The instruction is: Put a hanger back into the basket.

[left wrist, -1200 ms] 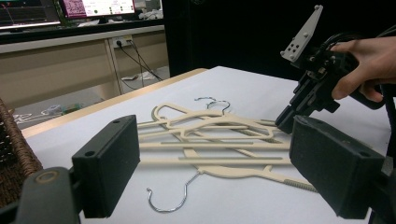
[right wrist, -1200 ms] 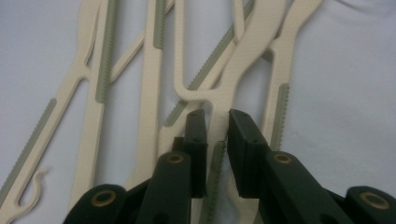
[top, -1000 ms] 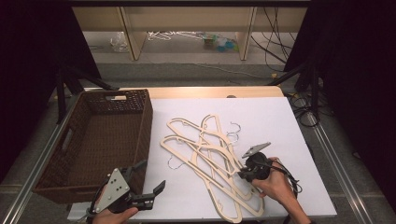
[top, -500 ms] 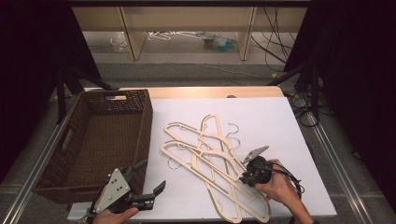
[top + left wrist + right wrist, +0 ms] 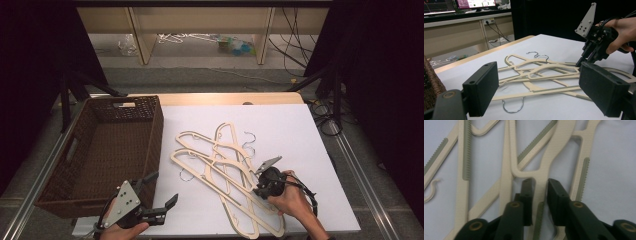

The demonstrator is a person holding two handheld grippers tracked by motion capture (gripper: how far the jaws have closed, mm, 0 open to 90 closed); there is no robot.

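1. Broadly, the white table top (image 5: 300,130) has bare room along its far edge and its right side, and a bare strip on the near side between the two hands.
2. On the left, a brown wicker basket (image 5: 150,130) stands along the table's left edge, its right wall just beside the nearest hanger tip.
3. Cream plastic hangers (image 5: 220,165) lie in a crossed pile on the middle of the white top, their metal hooks (image 5: 248,137) pointing to the far side and one hook lying loose-looking on the near left of the pile.
4. The left gripper (image 5: 157,200) hovers at the near left corner, beside the basket's near end; its jaws are spread wide with nothing between them, and in the left gripper view the pile lies ahead of it, well apart.
5. The right gripper (image 5: 540,197) is down on the near right part of the pile. Its jaws have just been closing and stand nearly together, with a cream hanger arm (image 5: 546,170) running between them; the pads sit tight against that arm.
6. In the high view the right gripper (image 5: 260,187) points toward the pile's middle, the hand (image 5: 292,200) behind it near the table's near edge.
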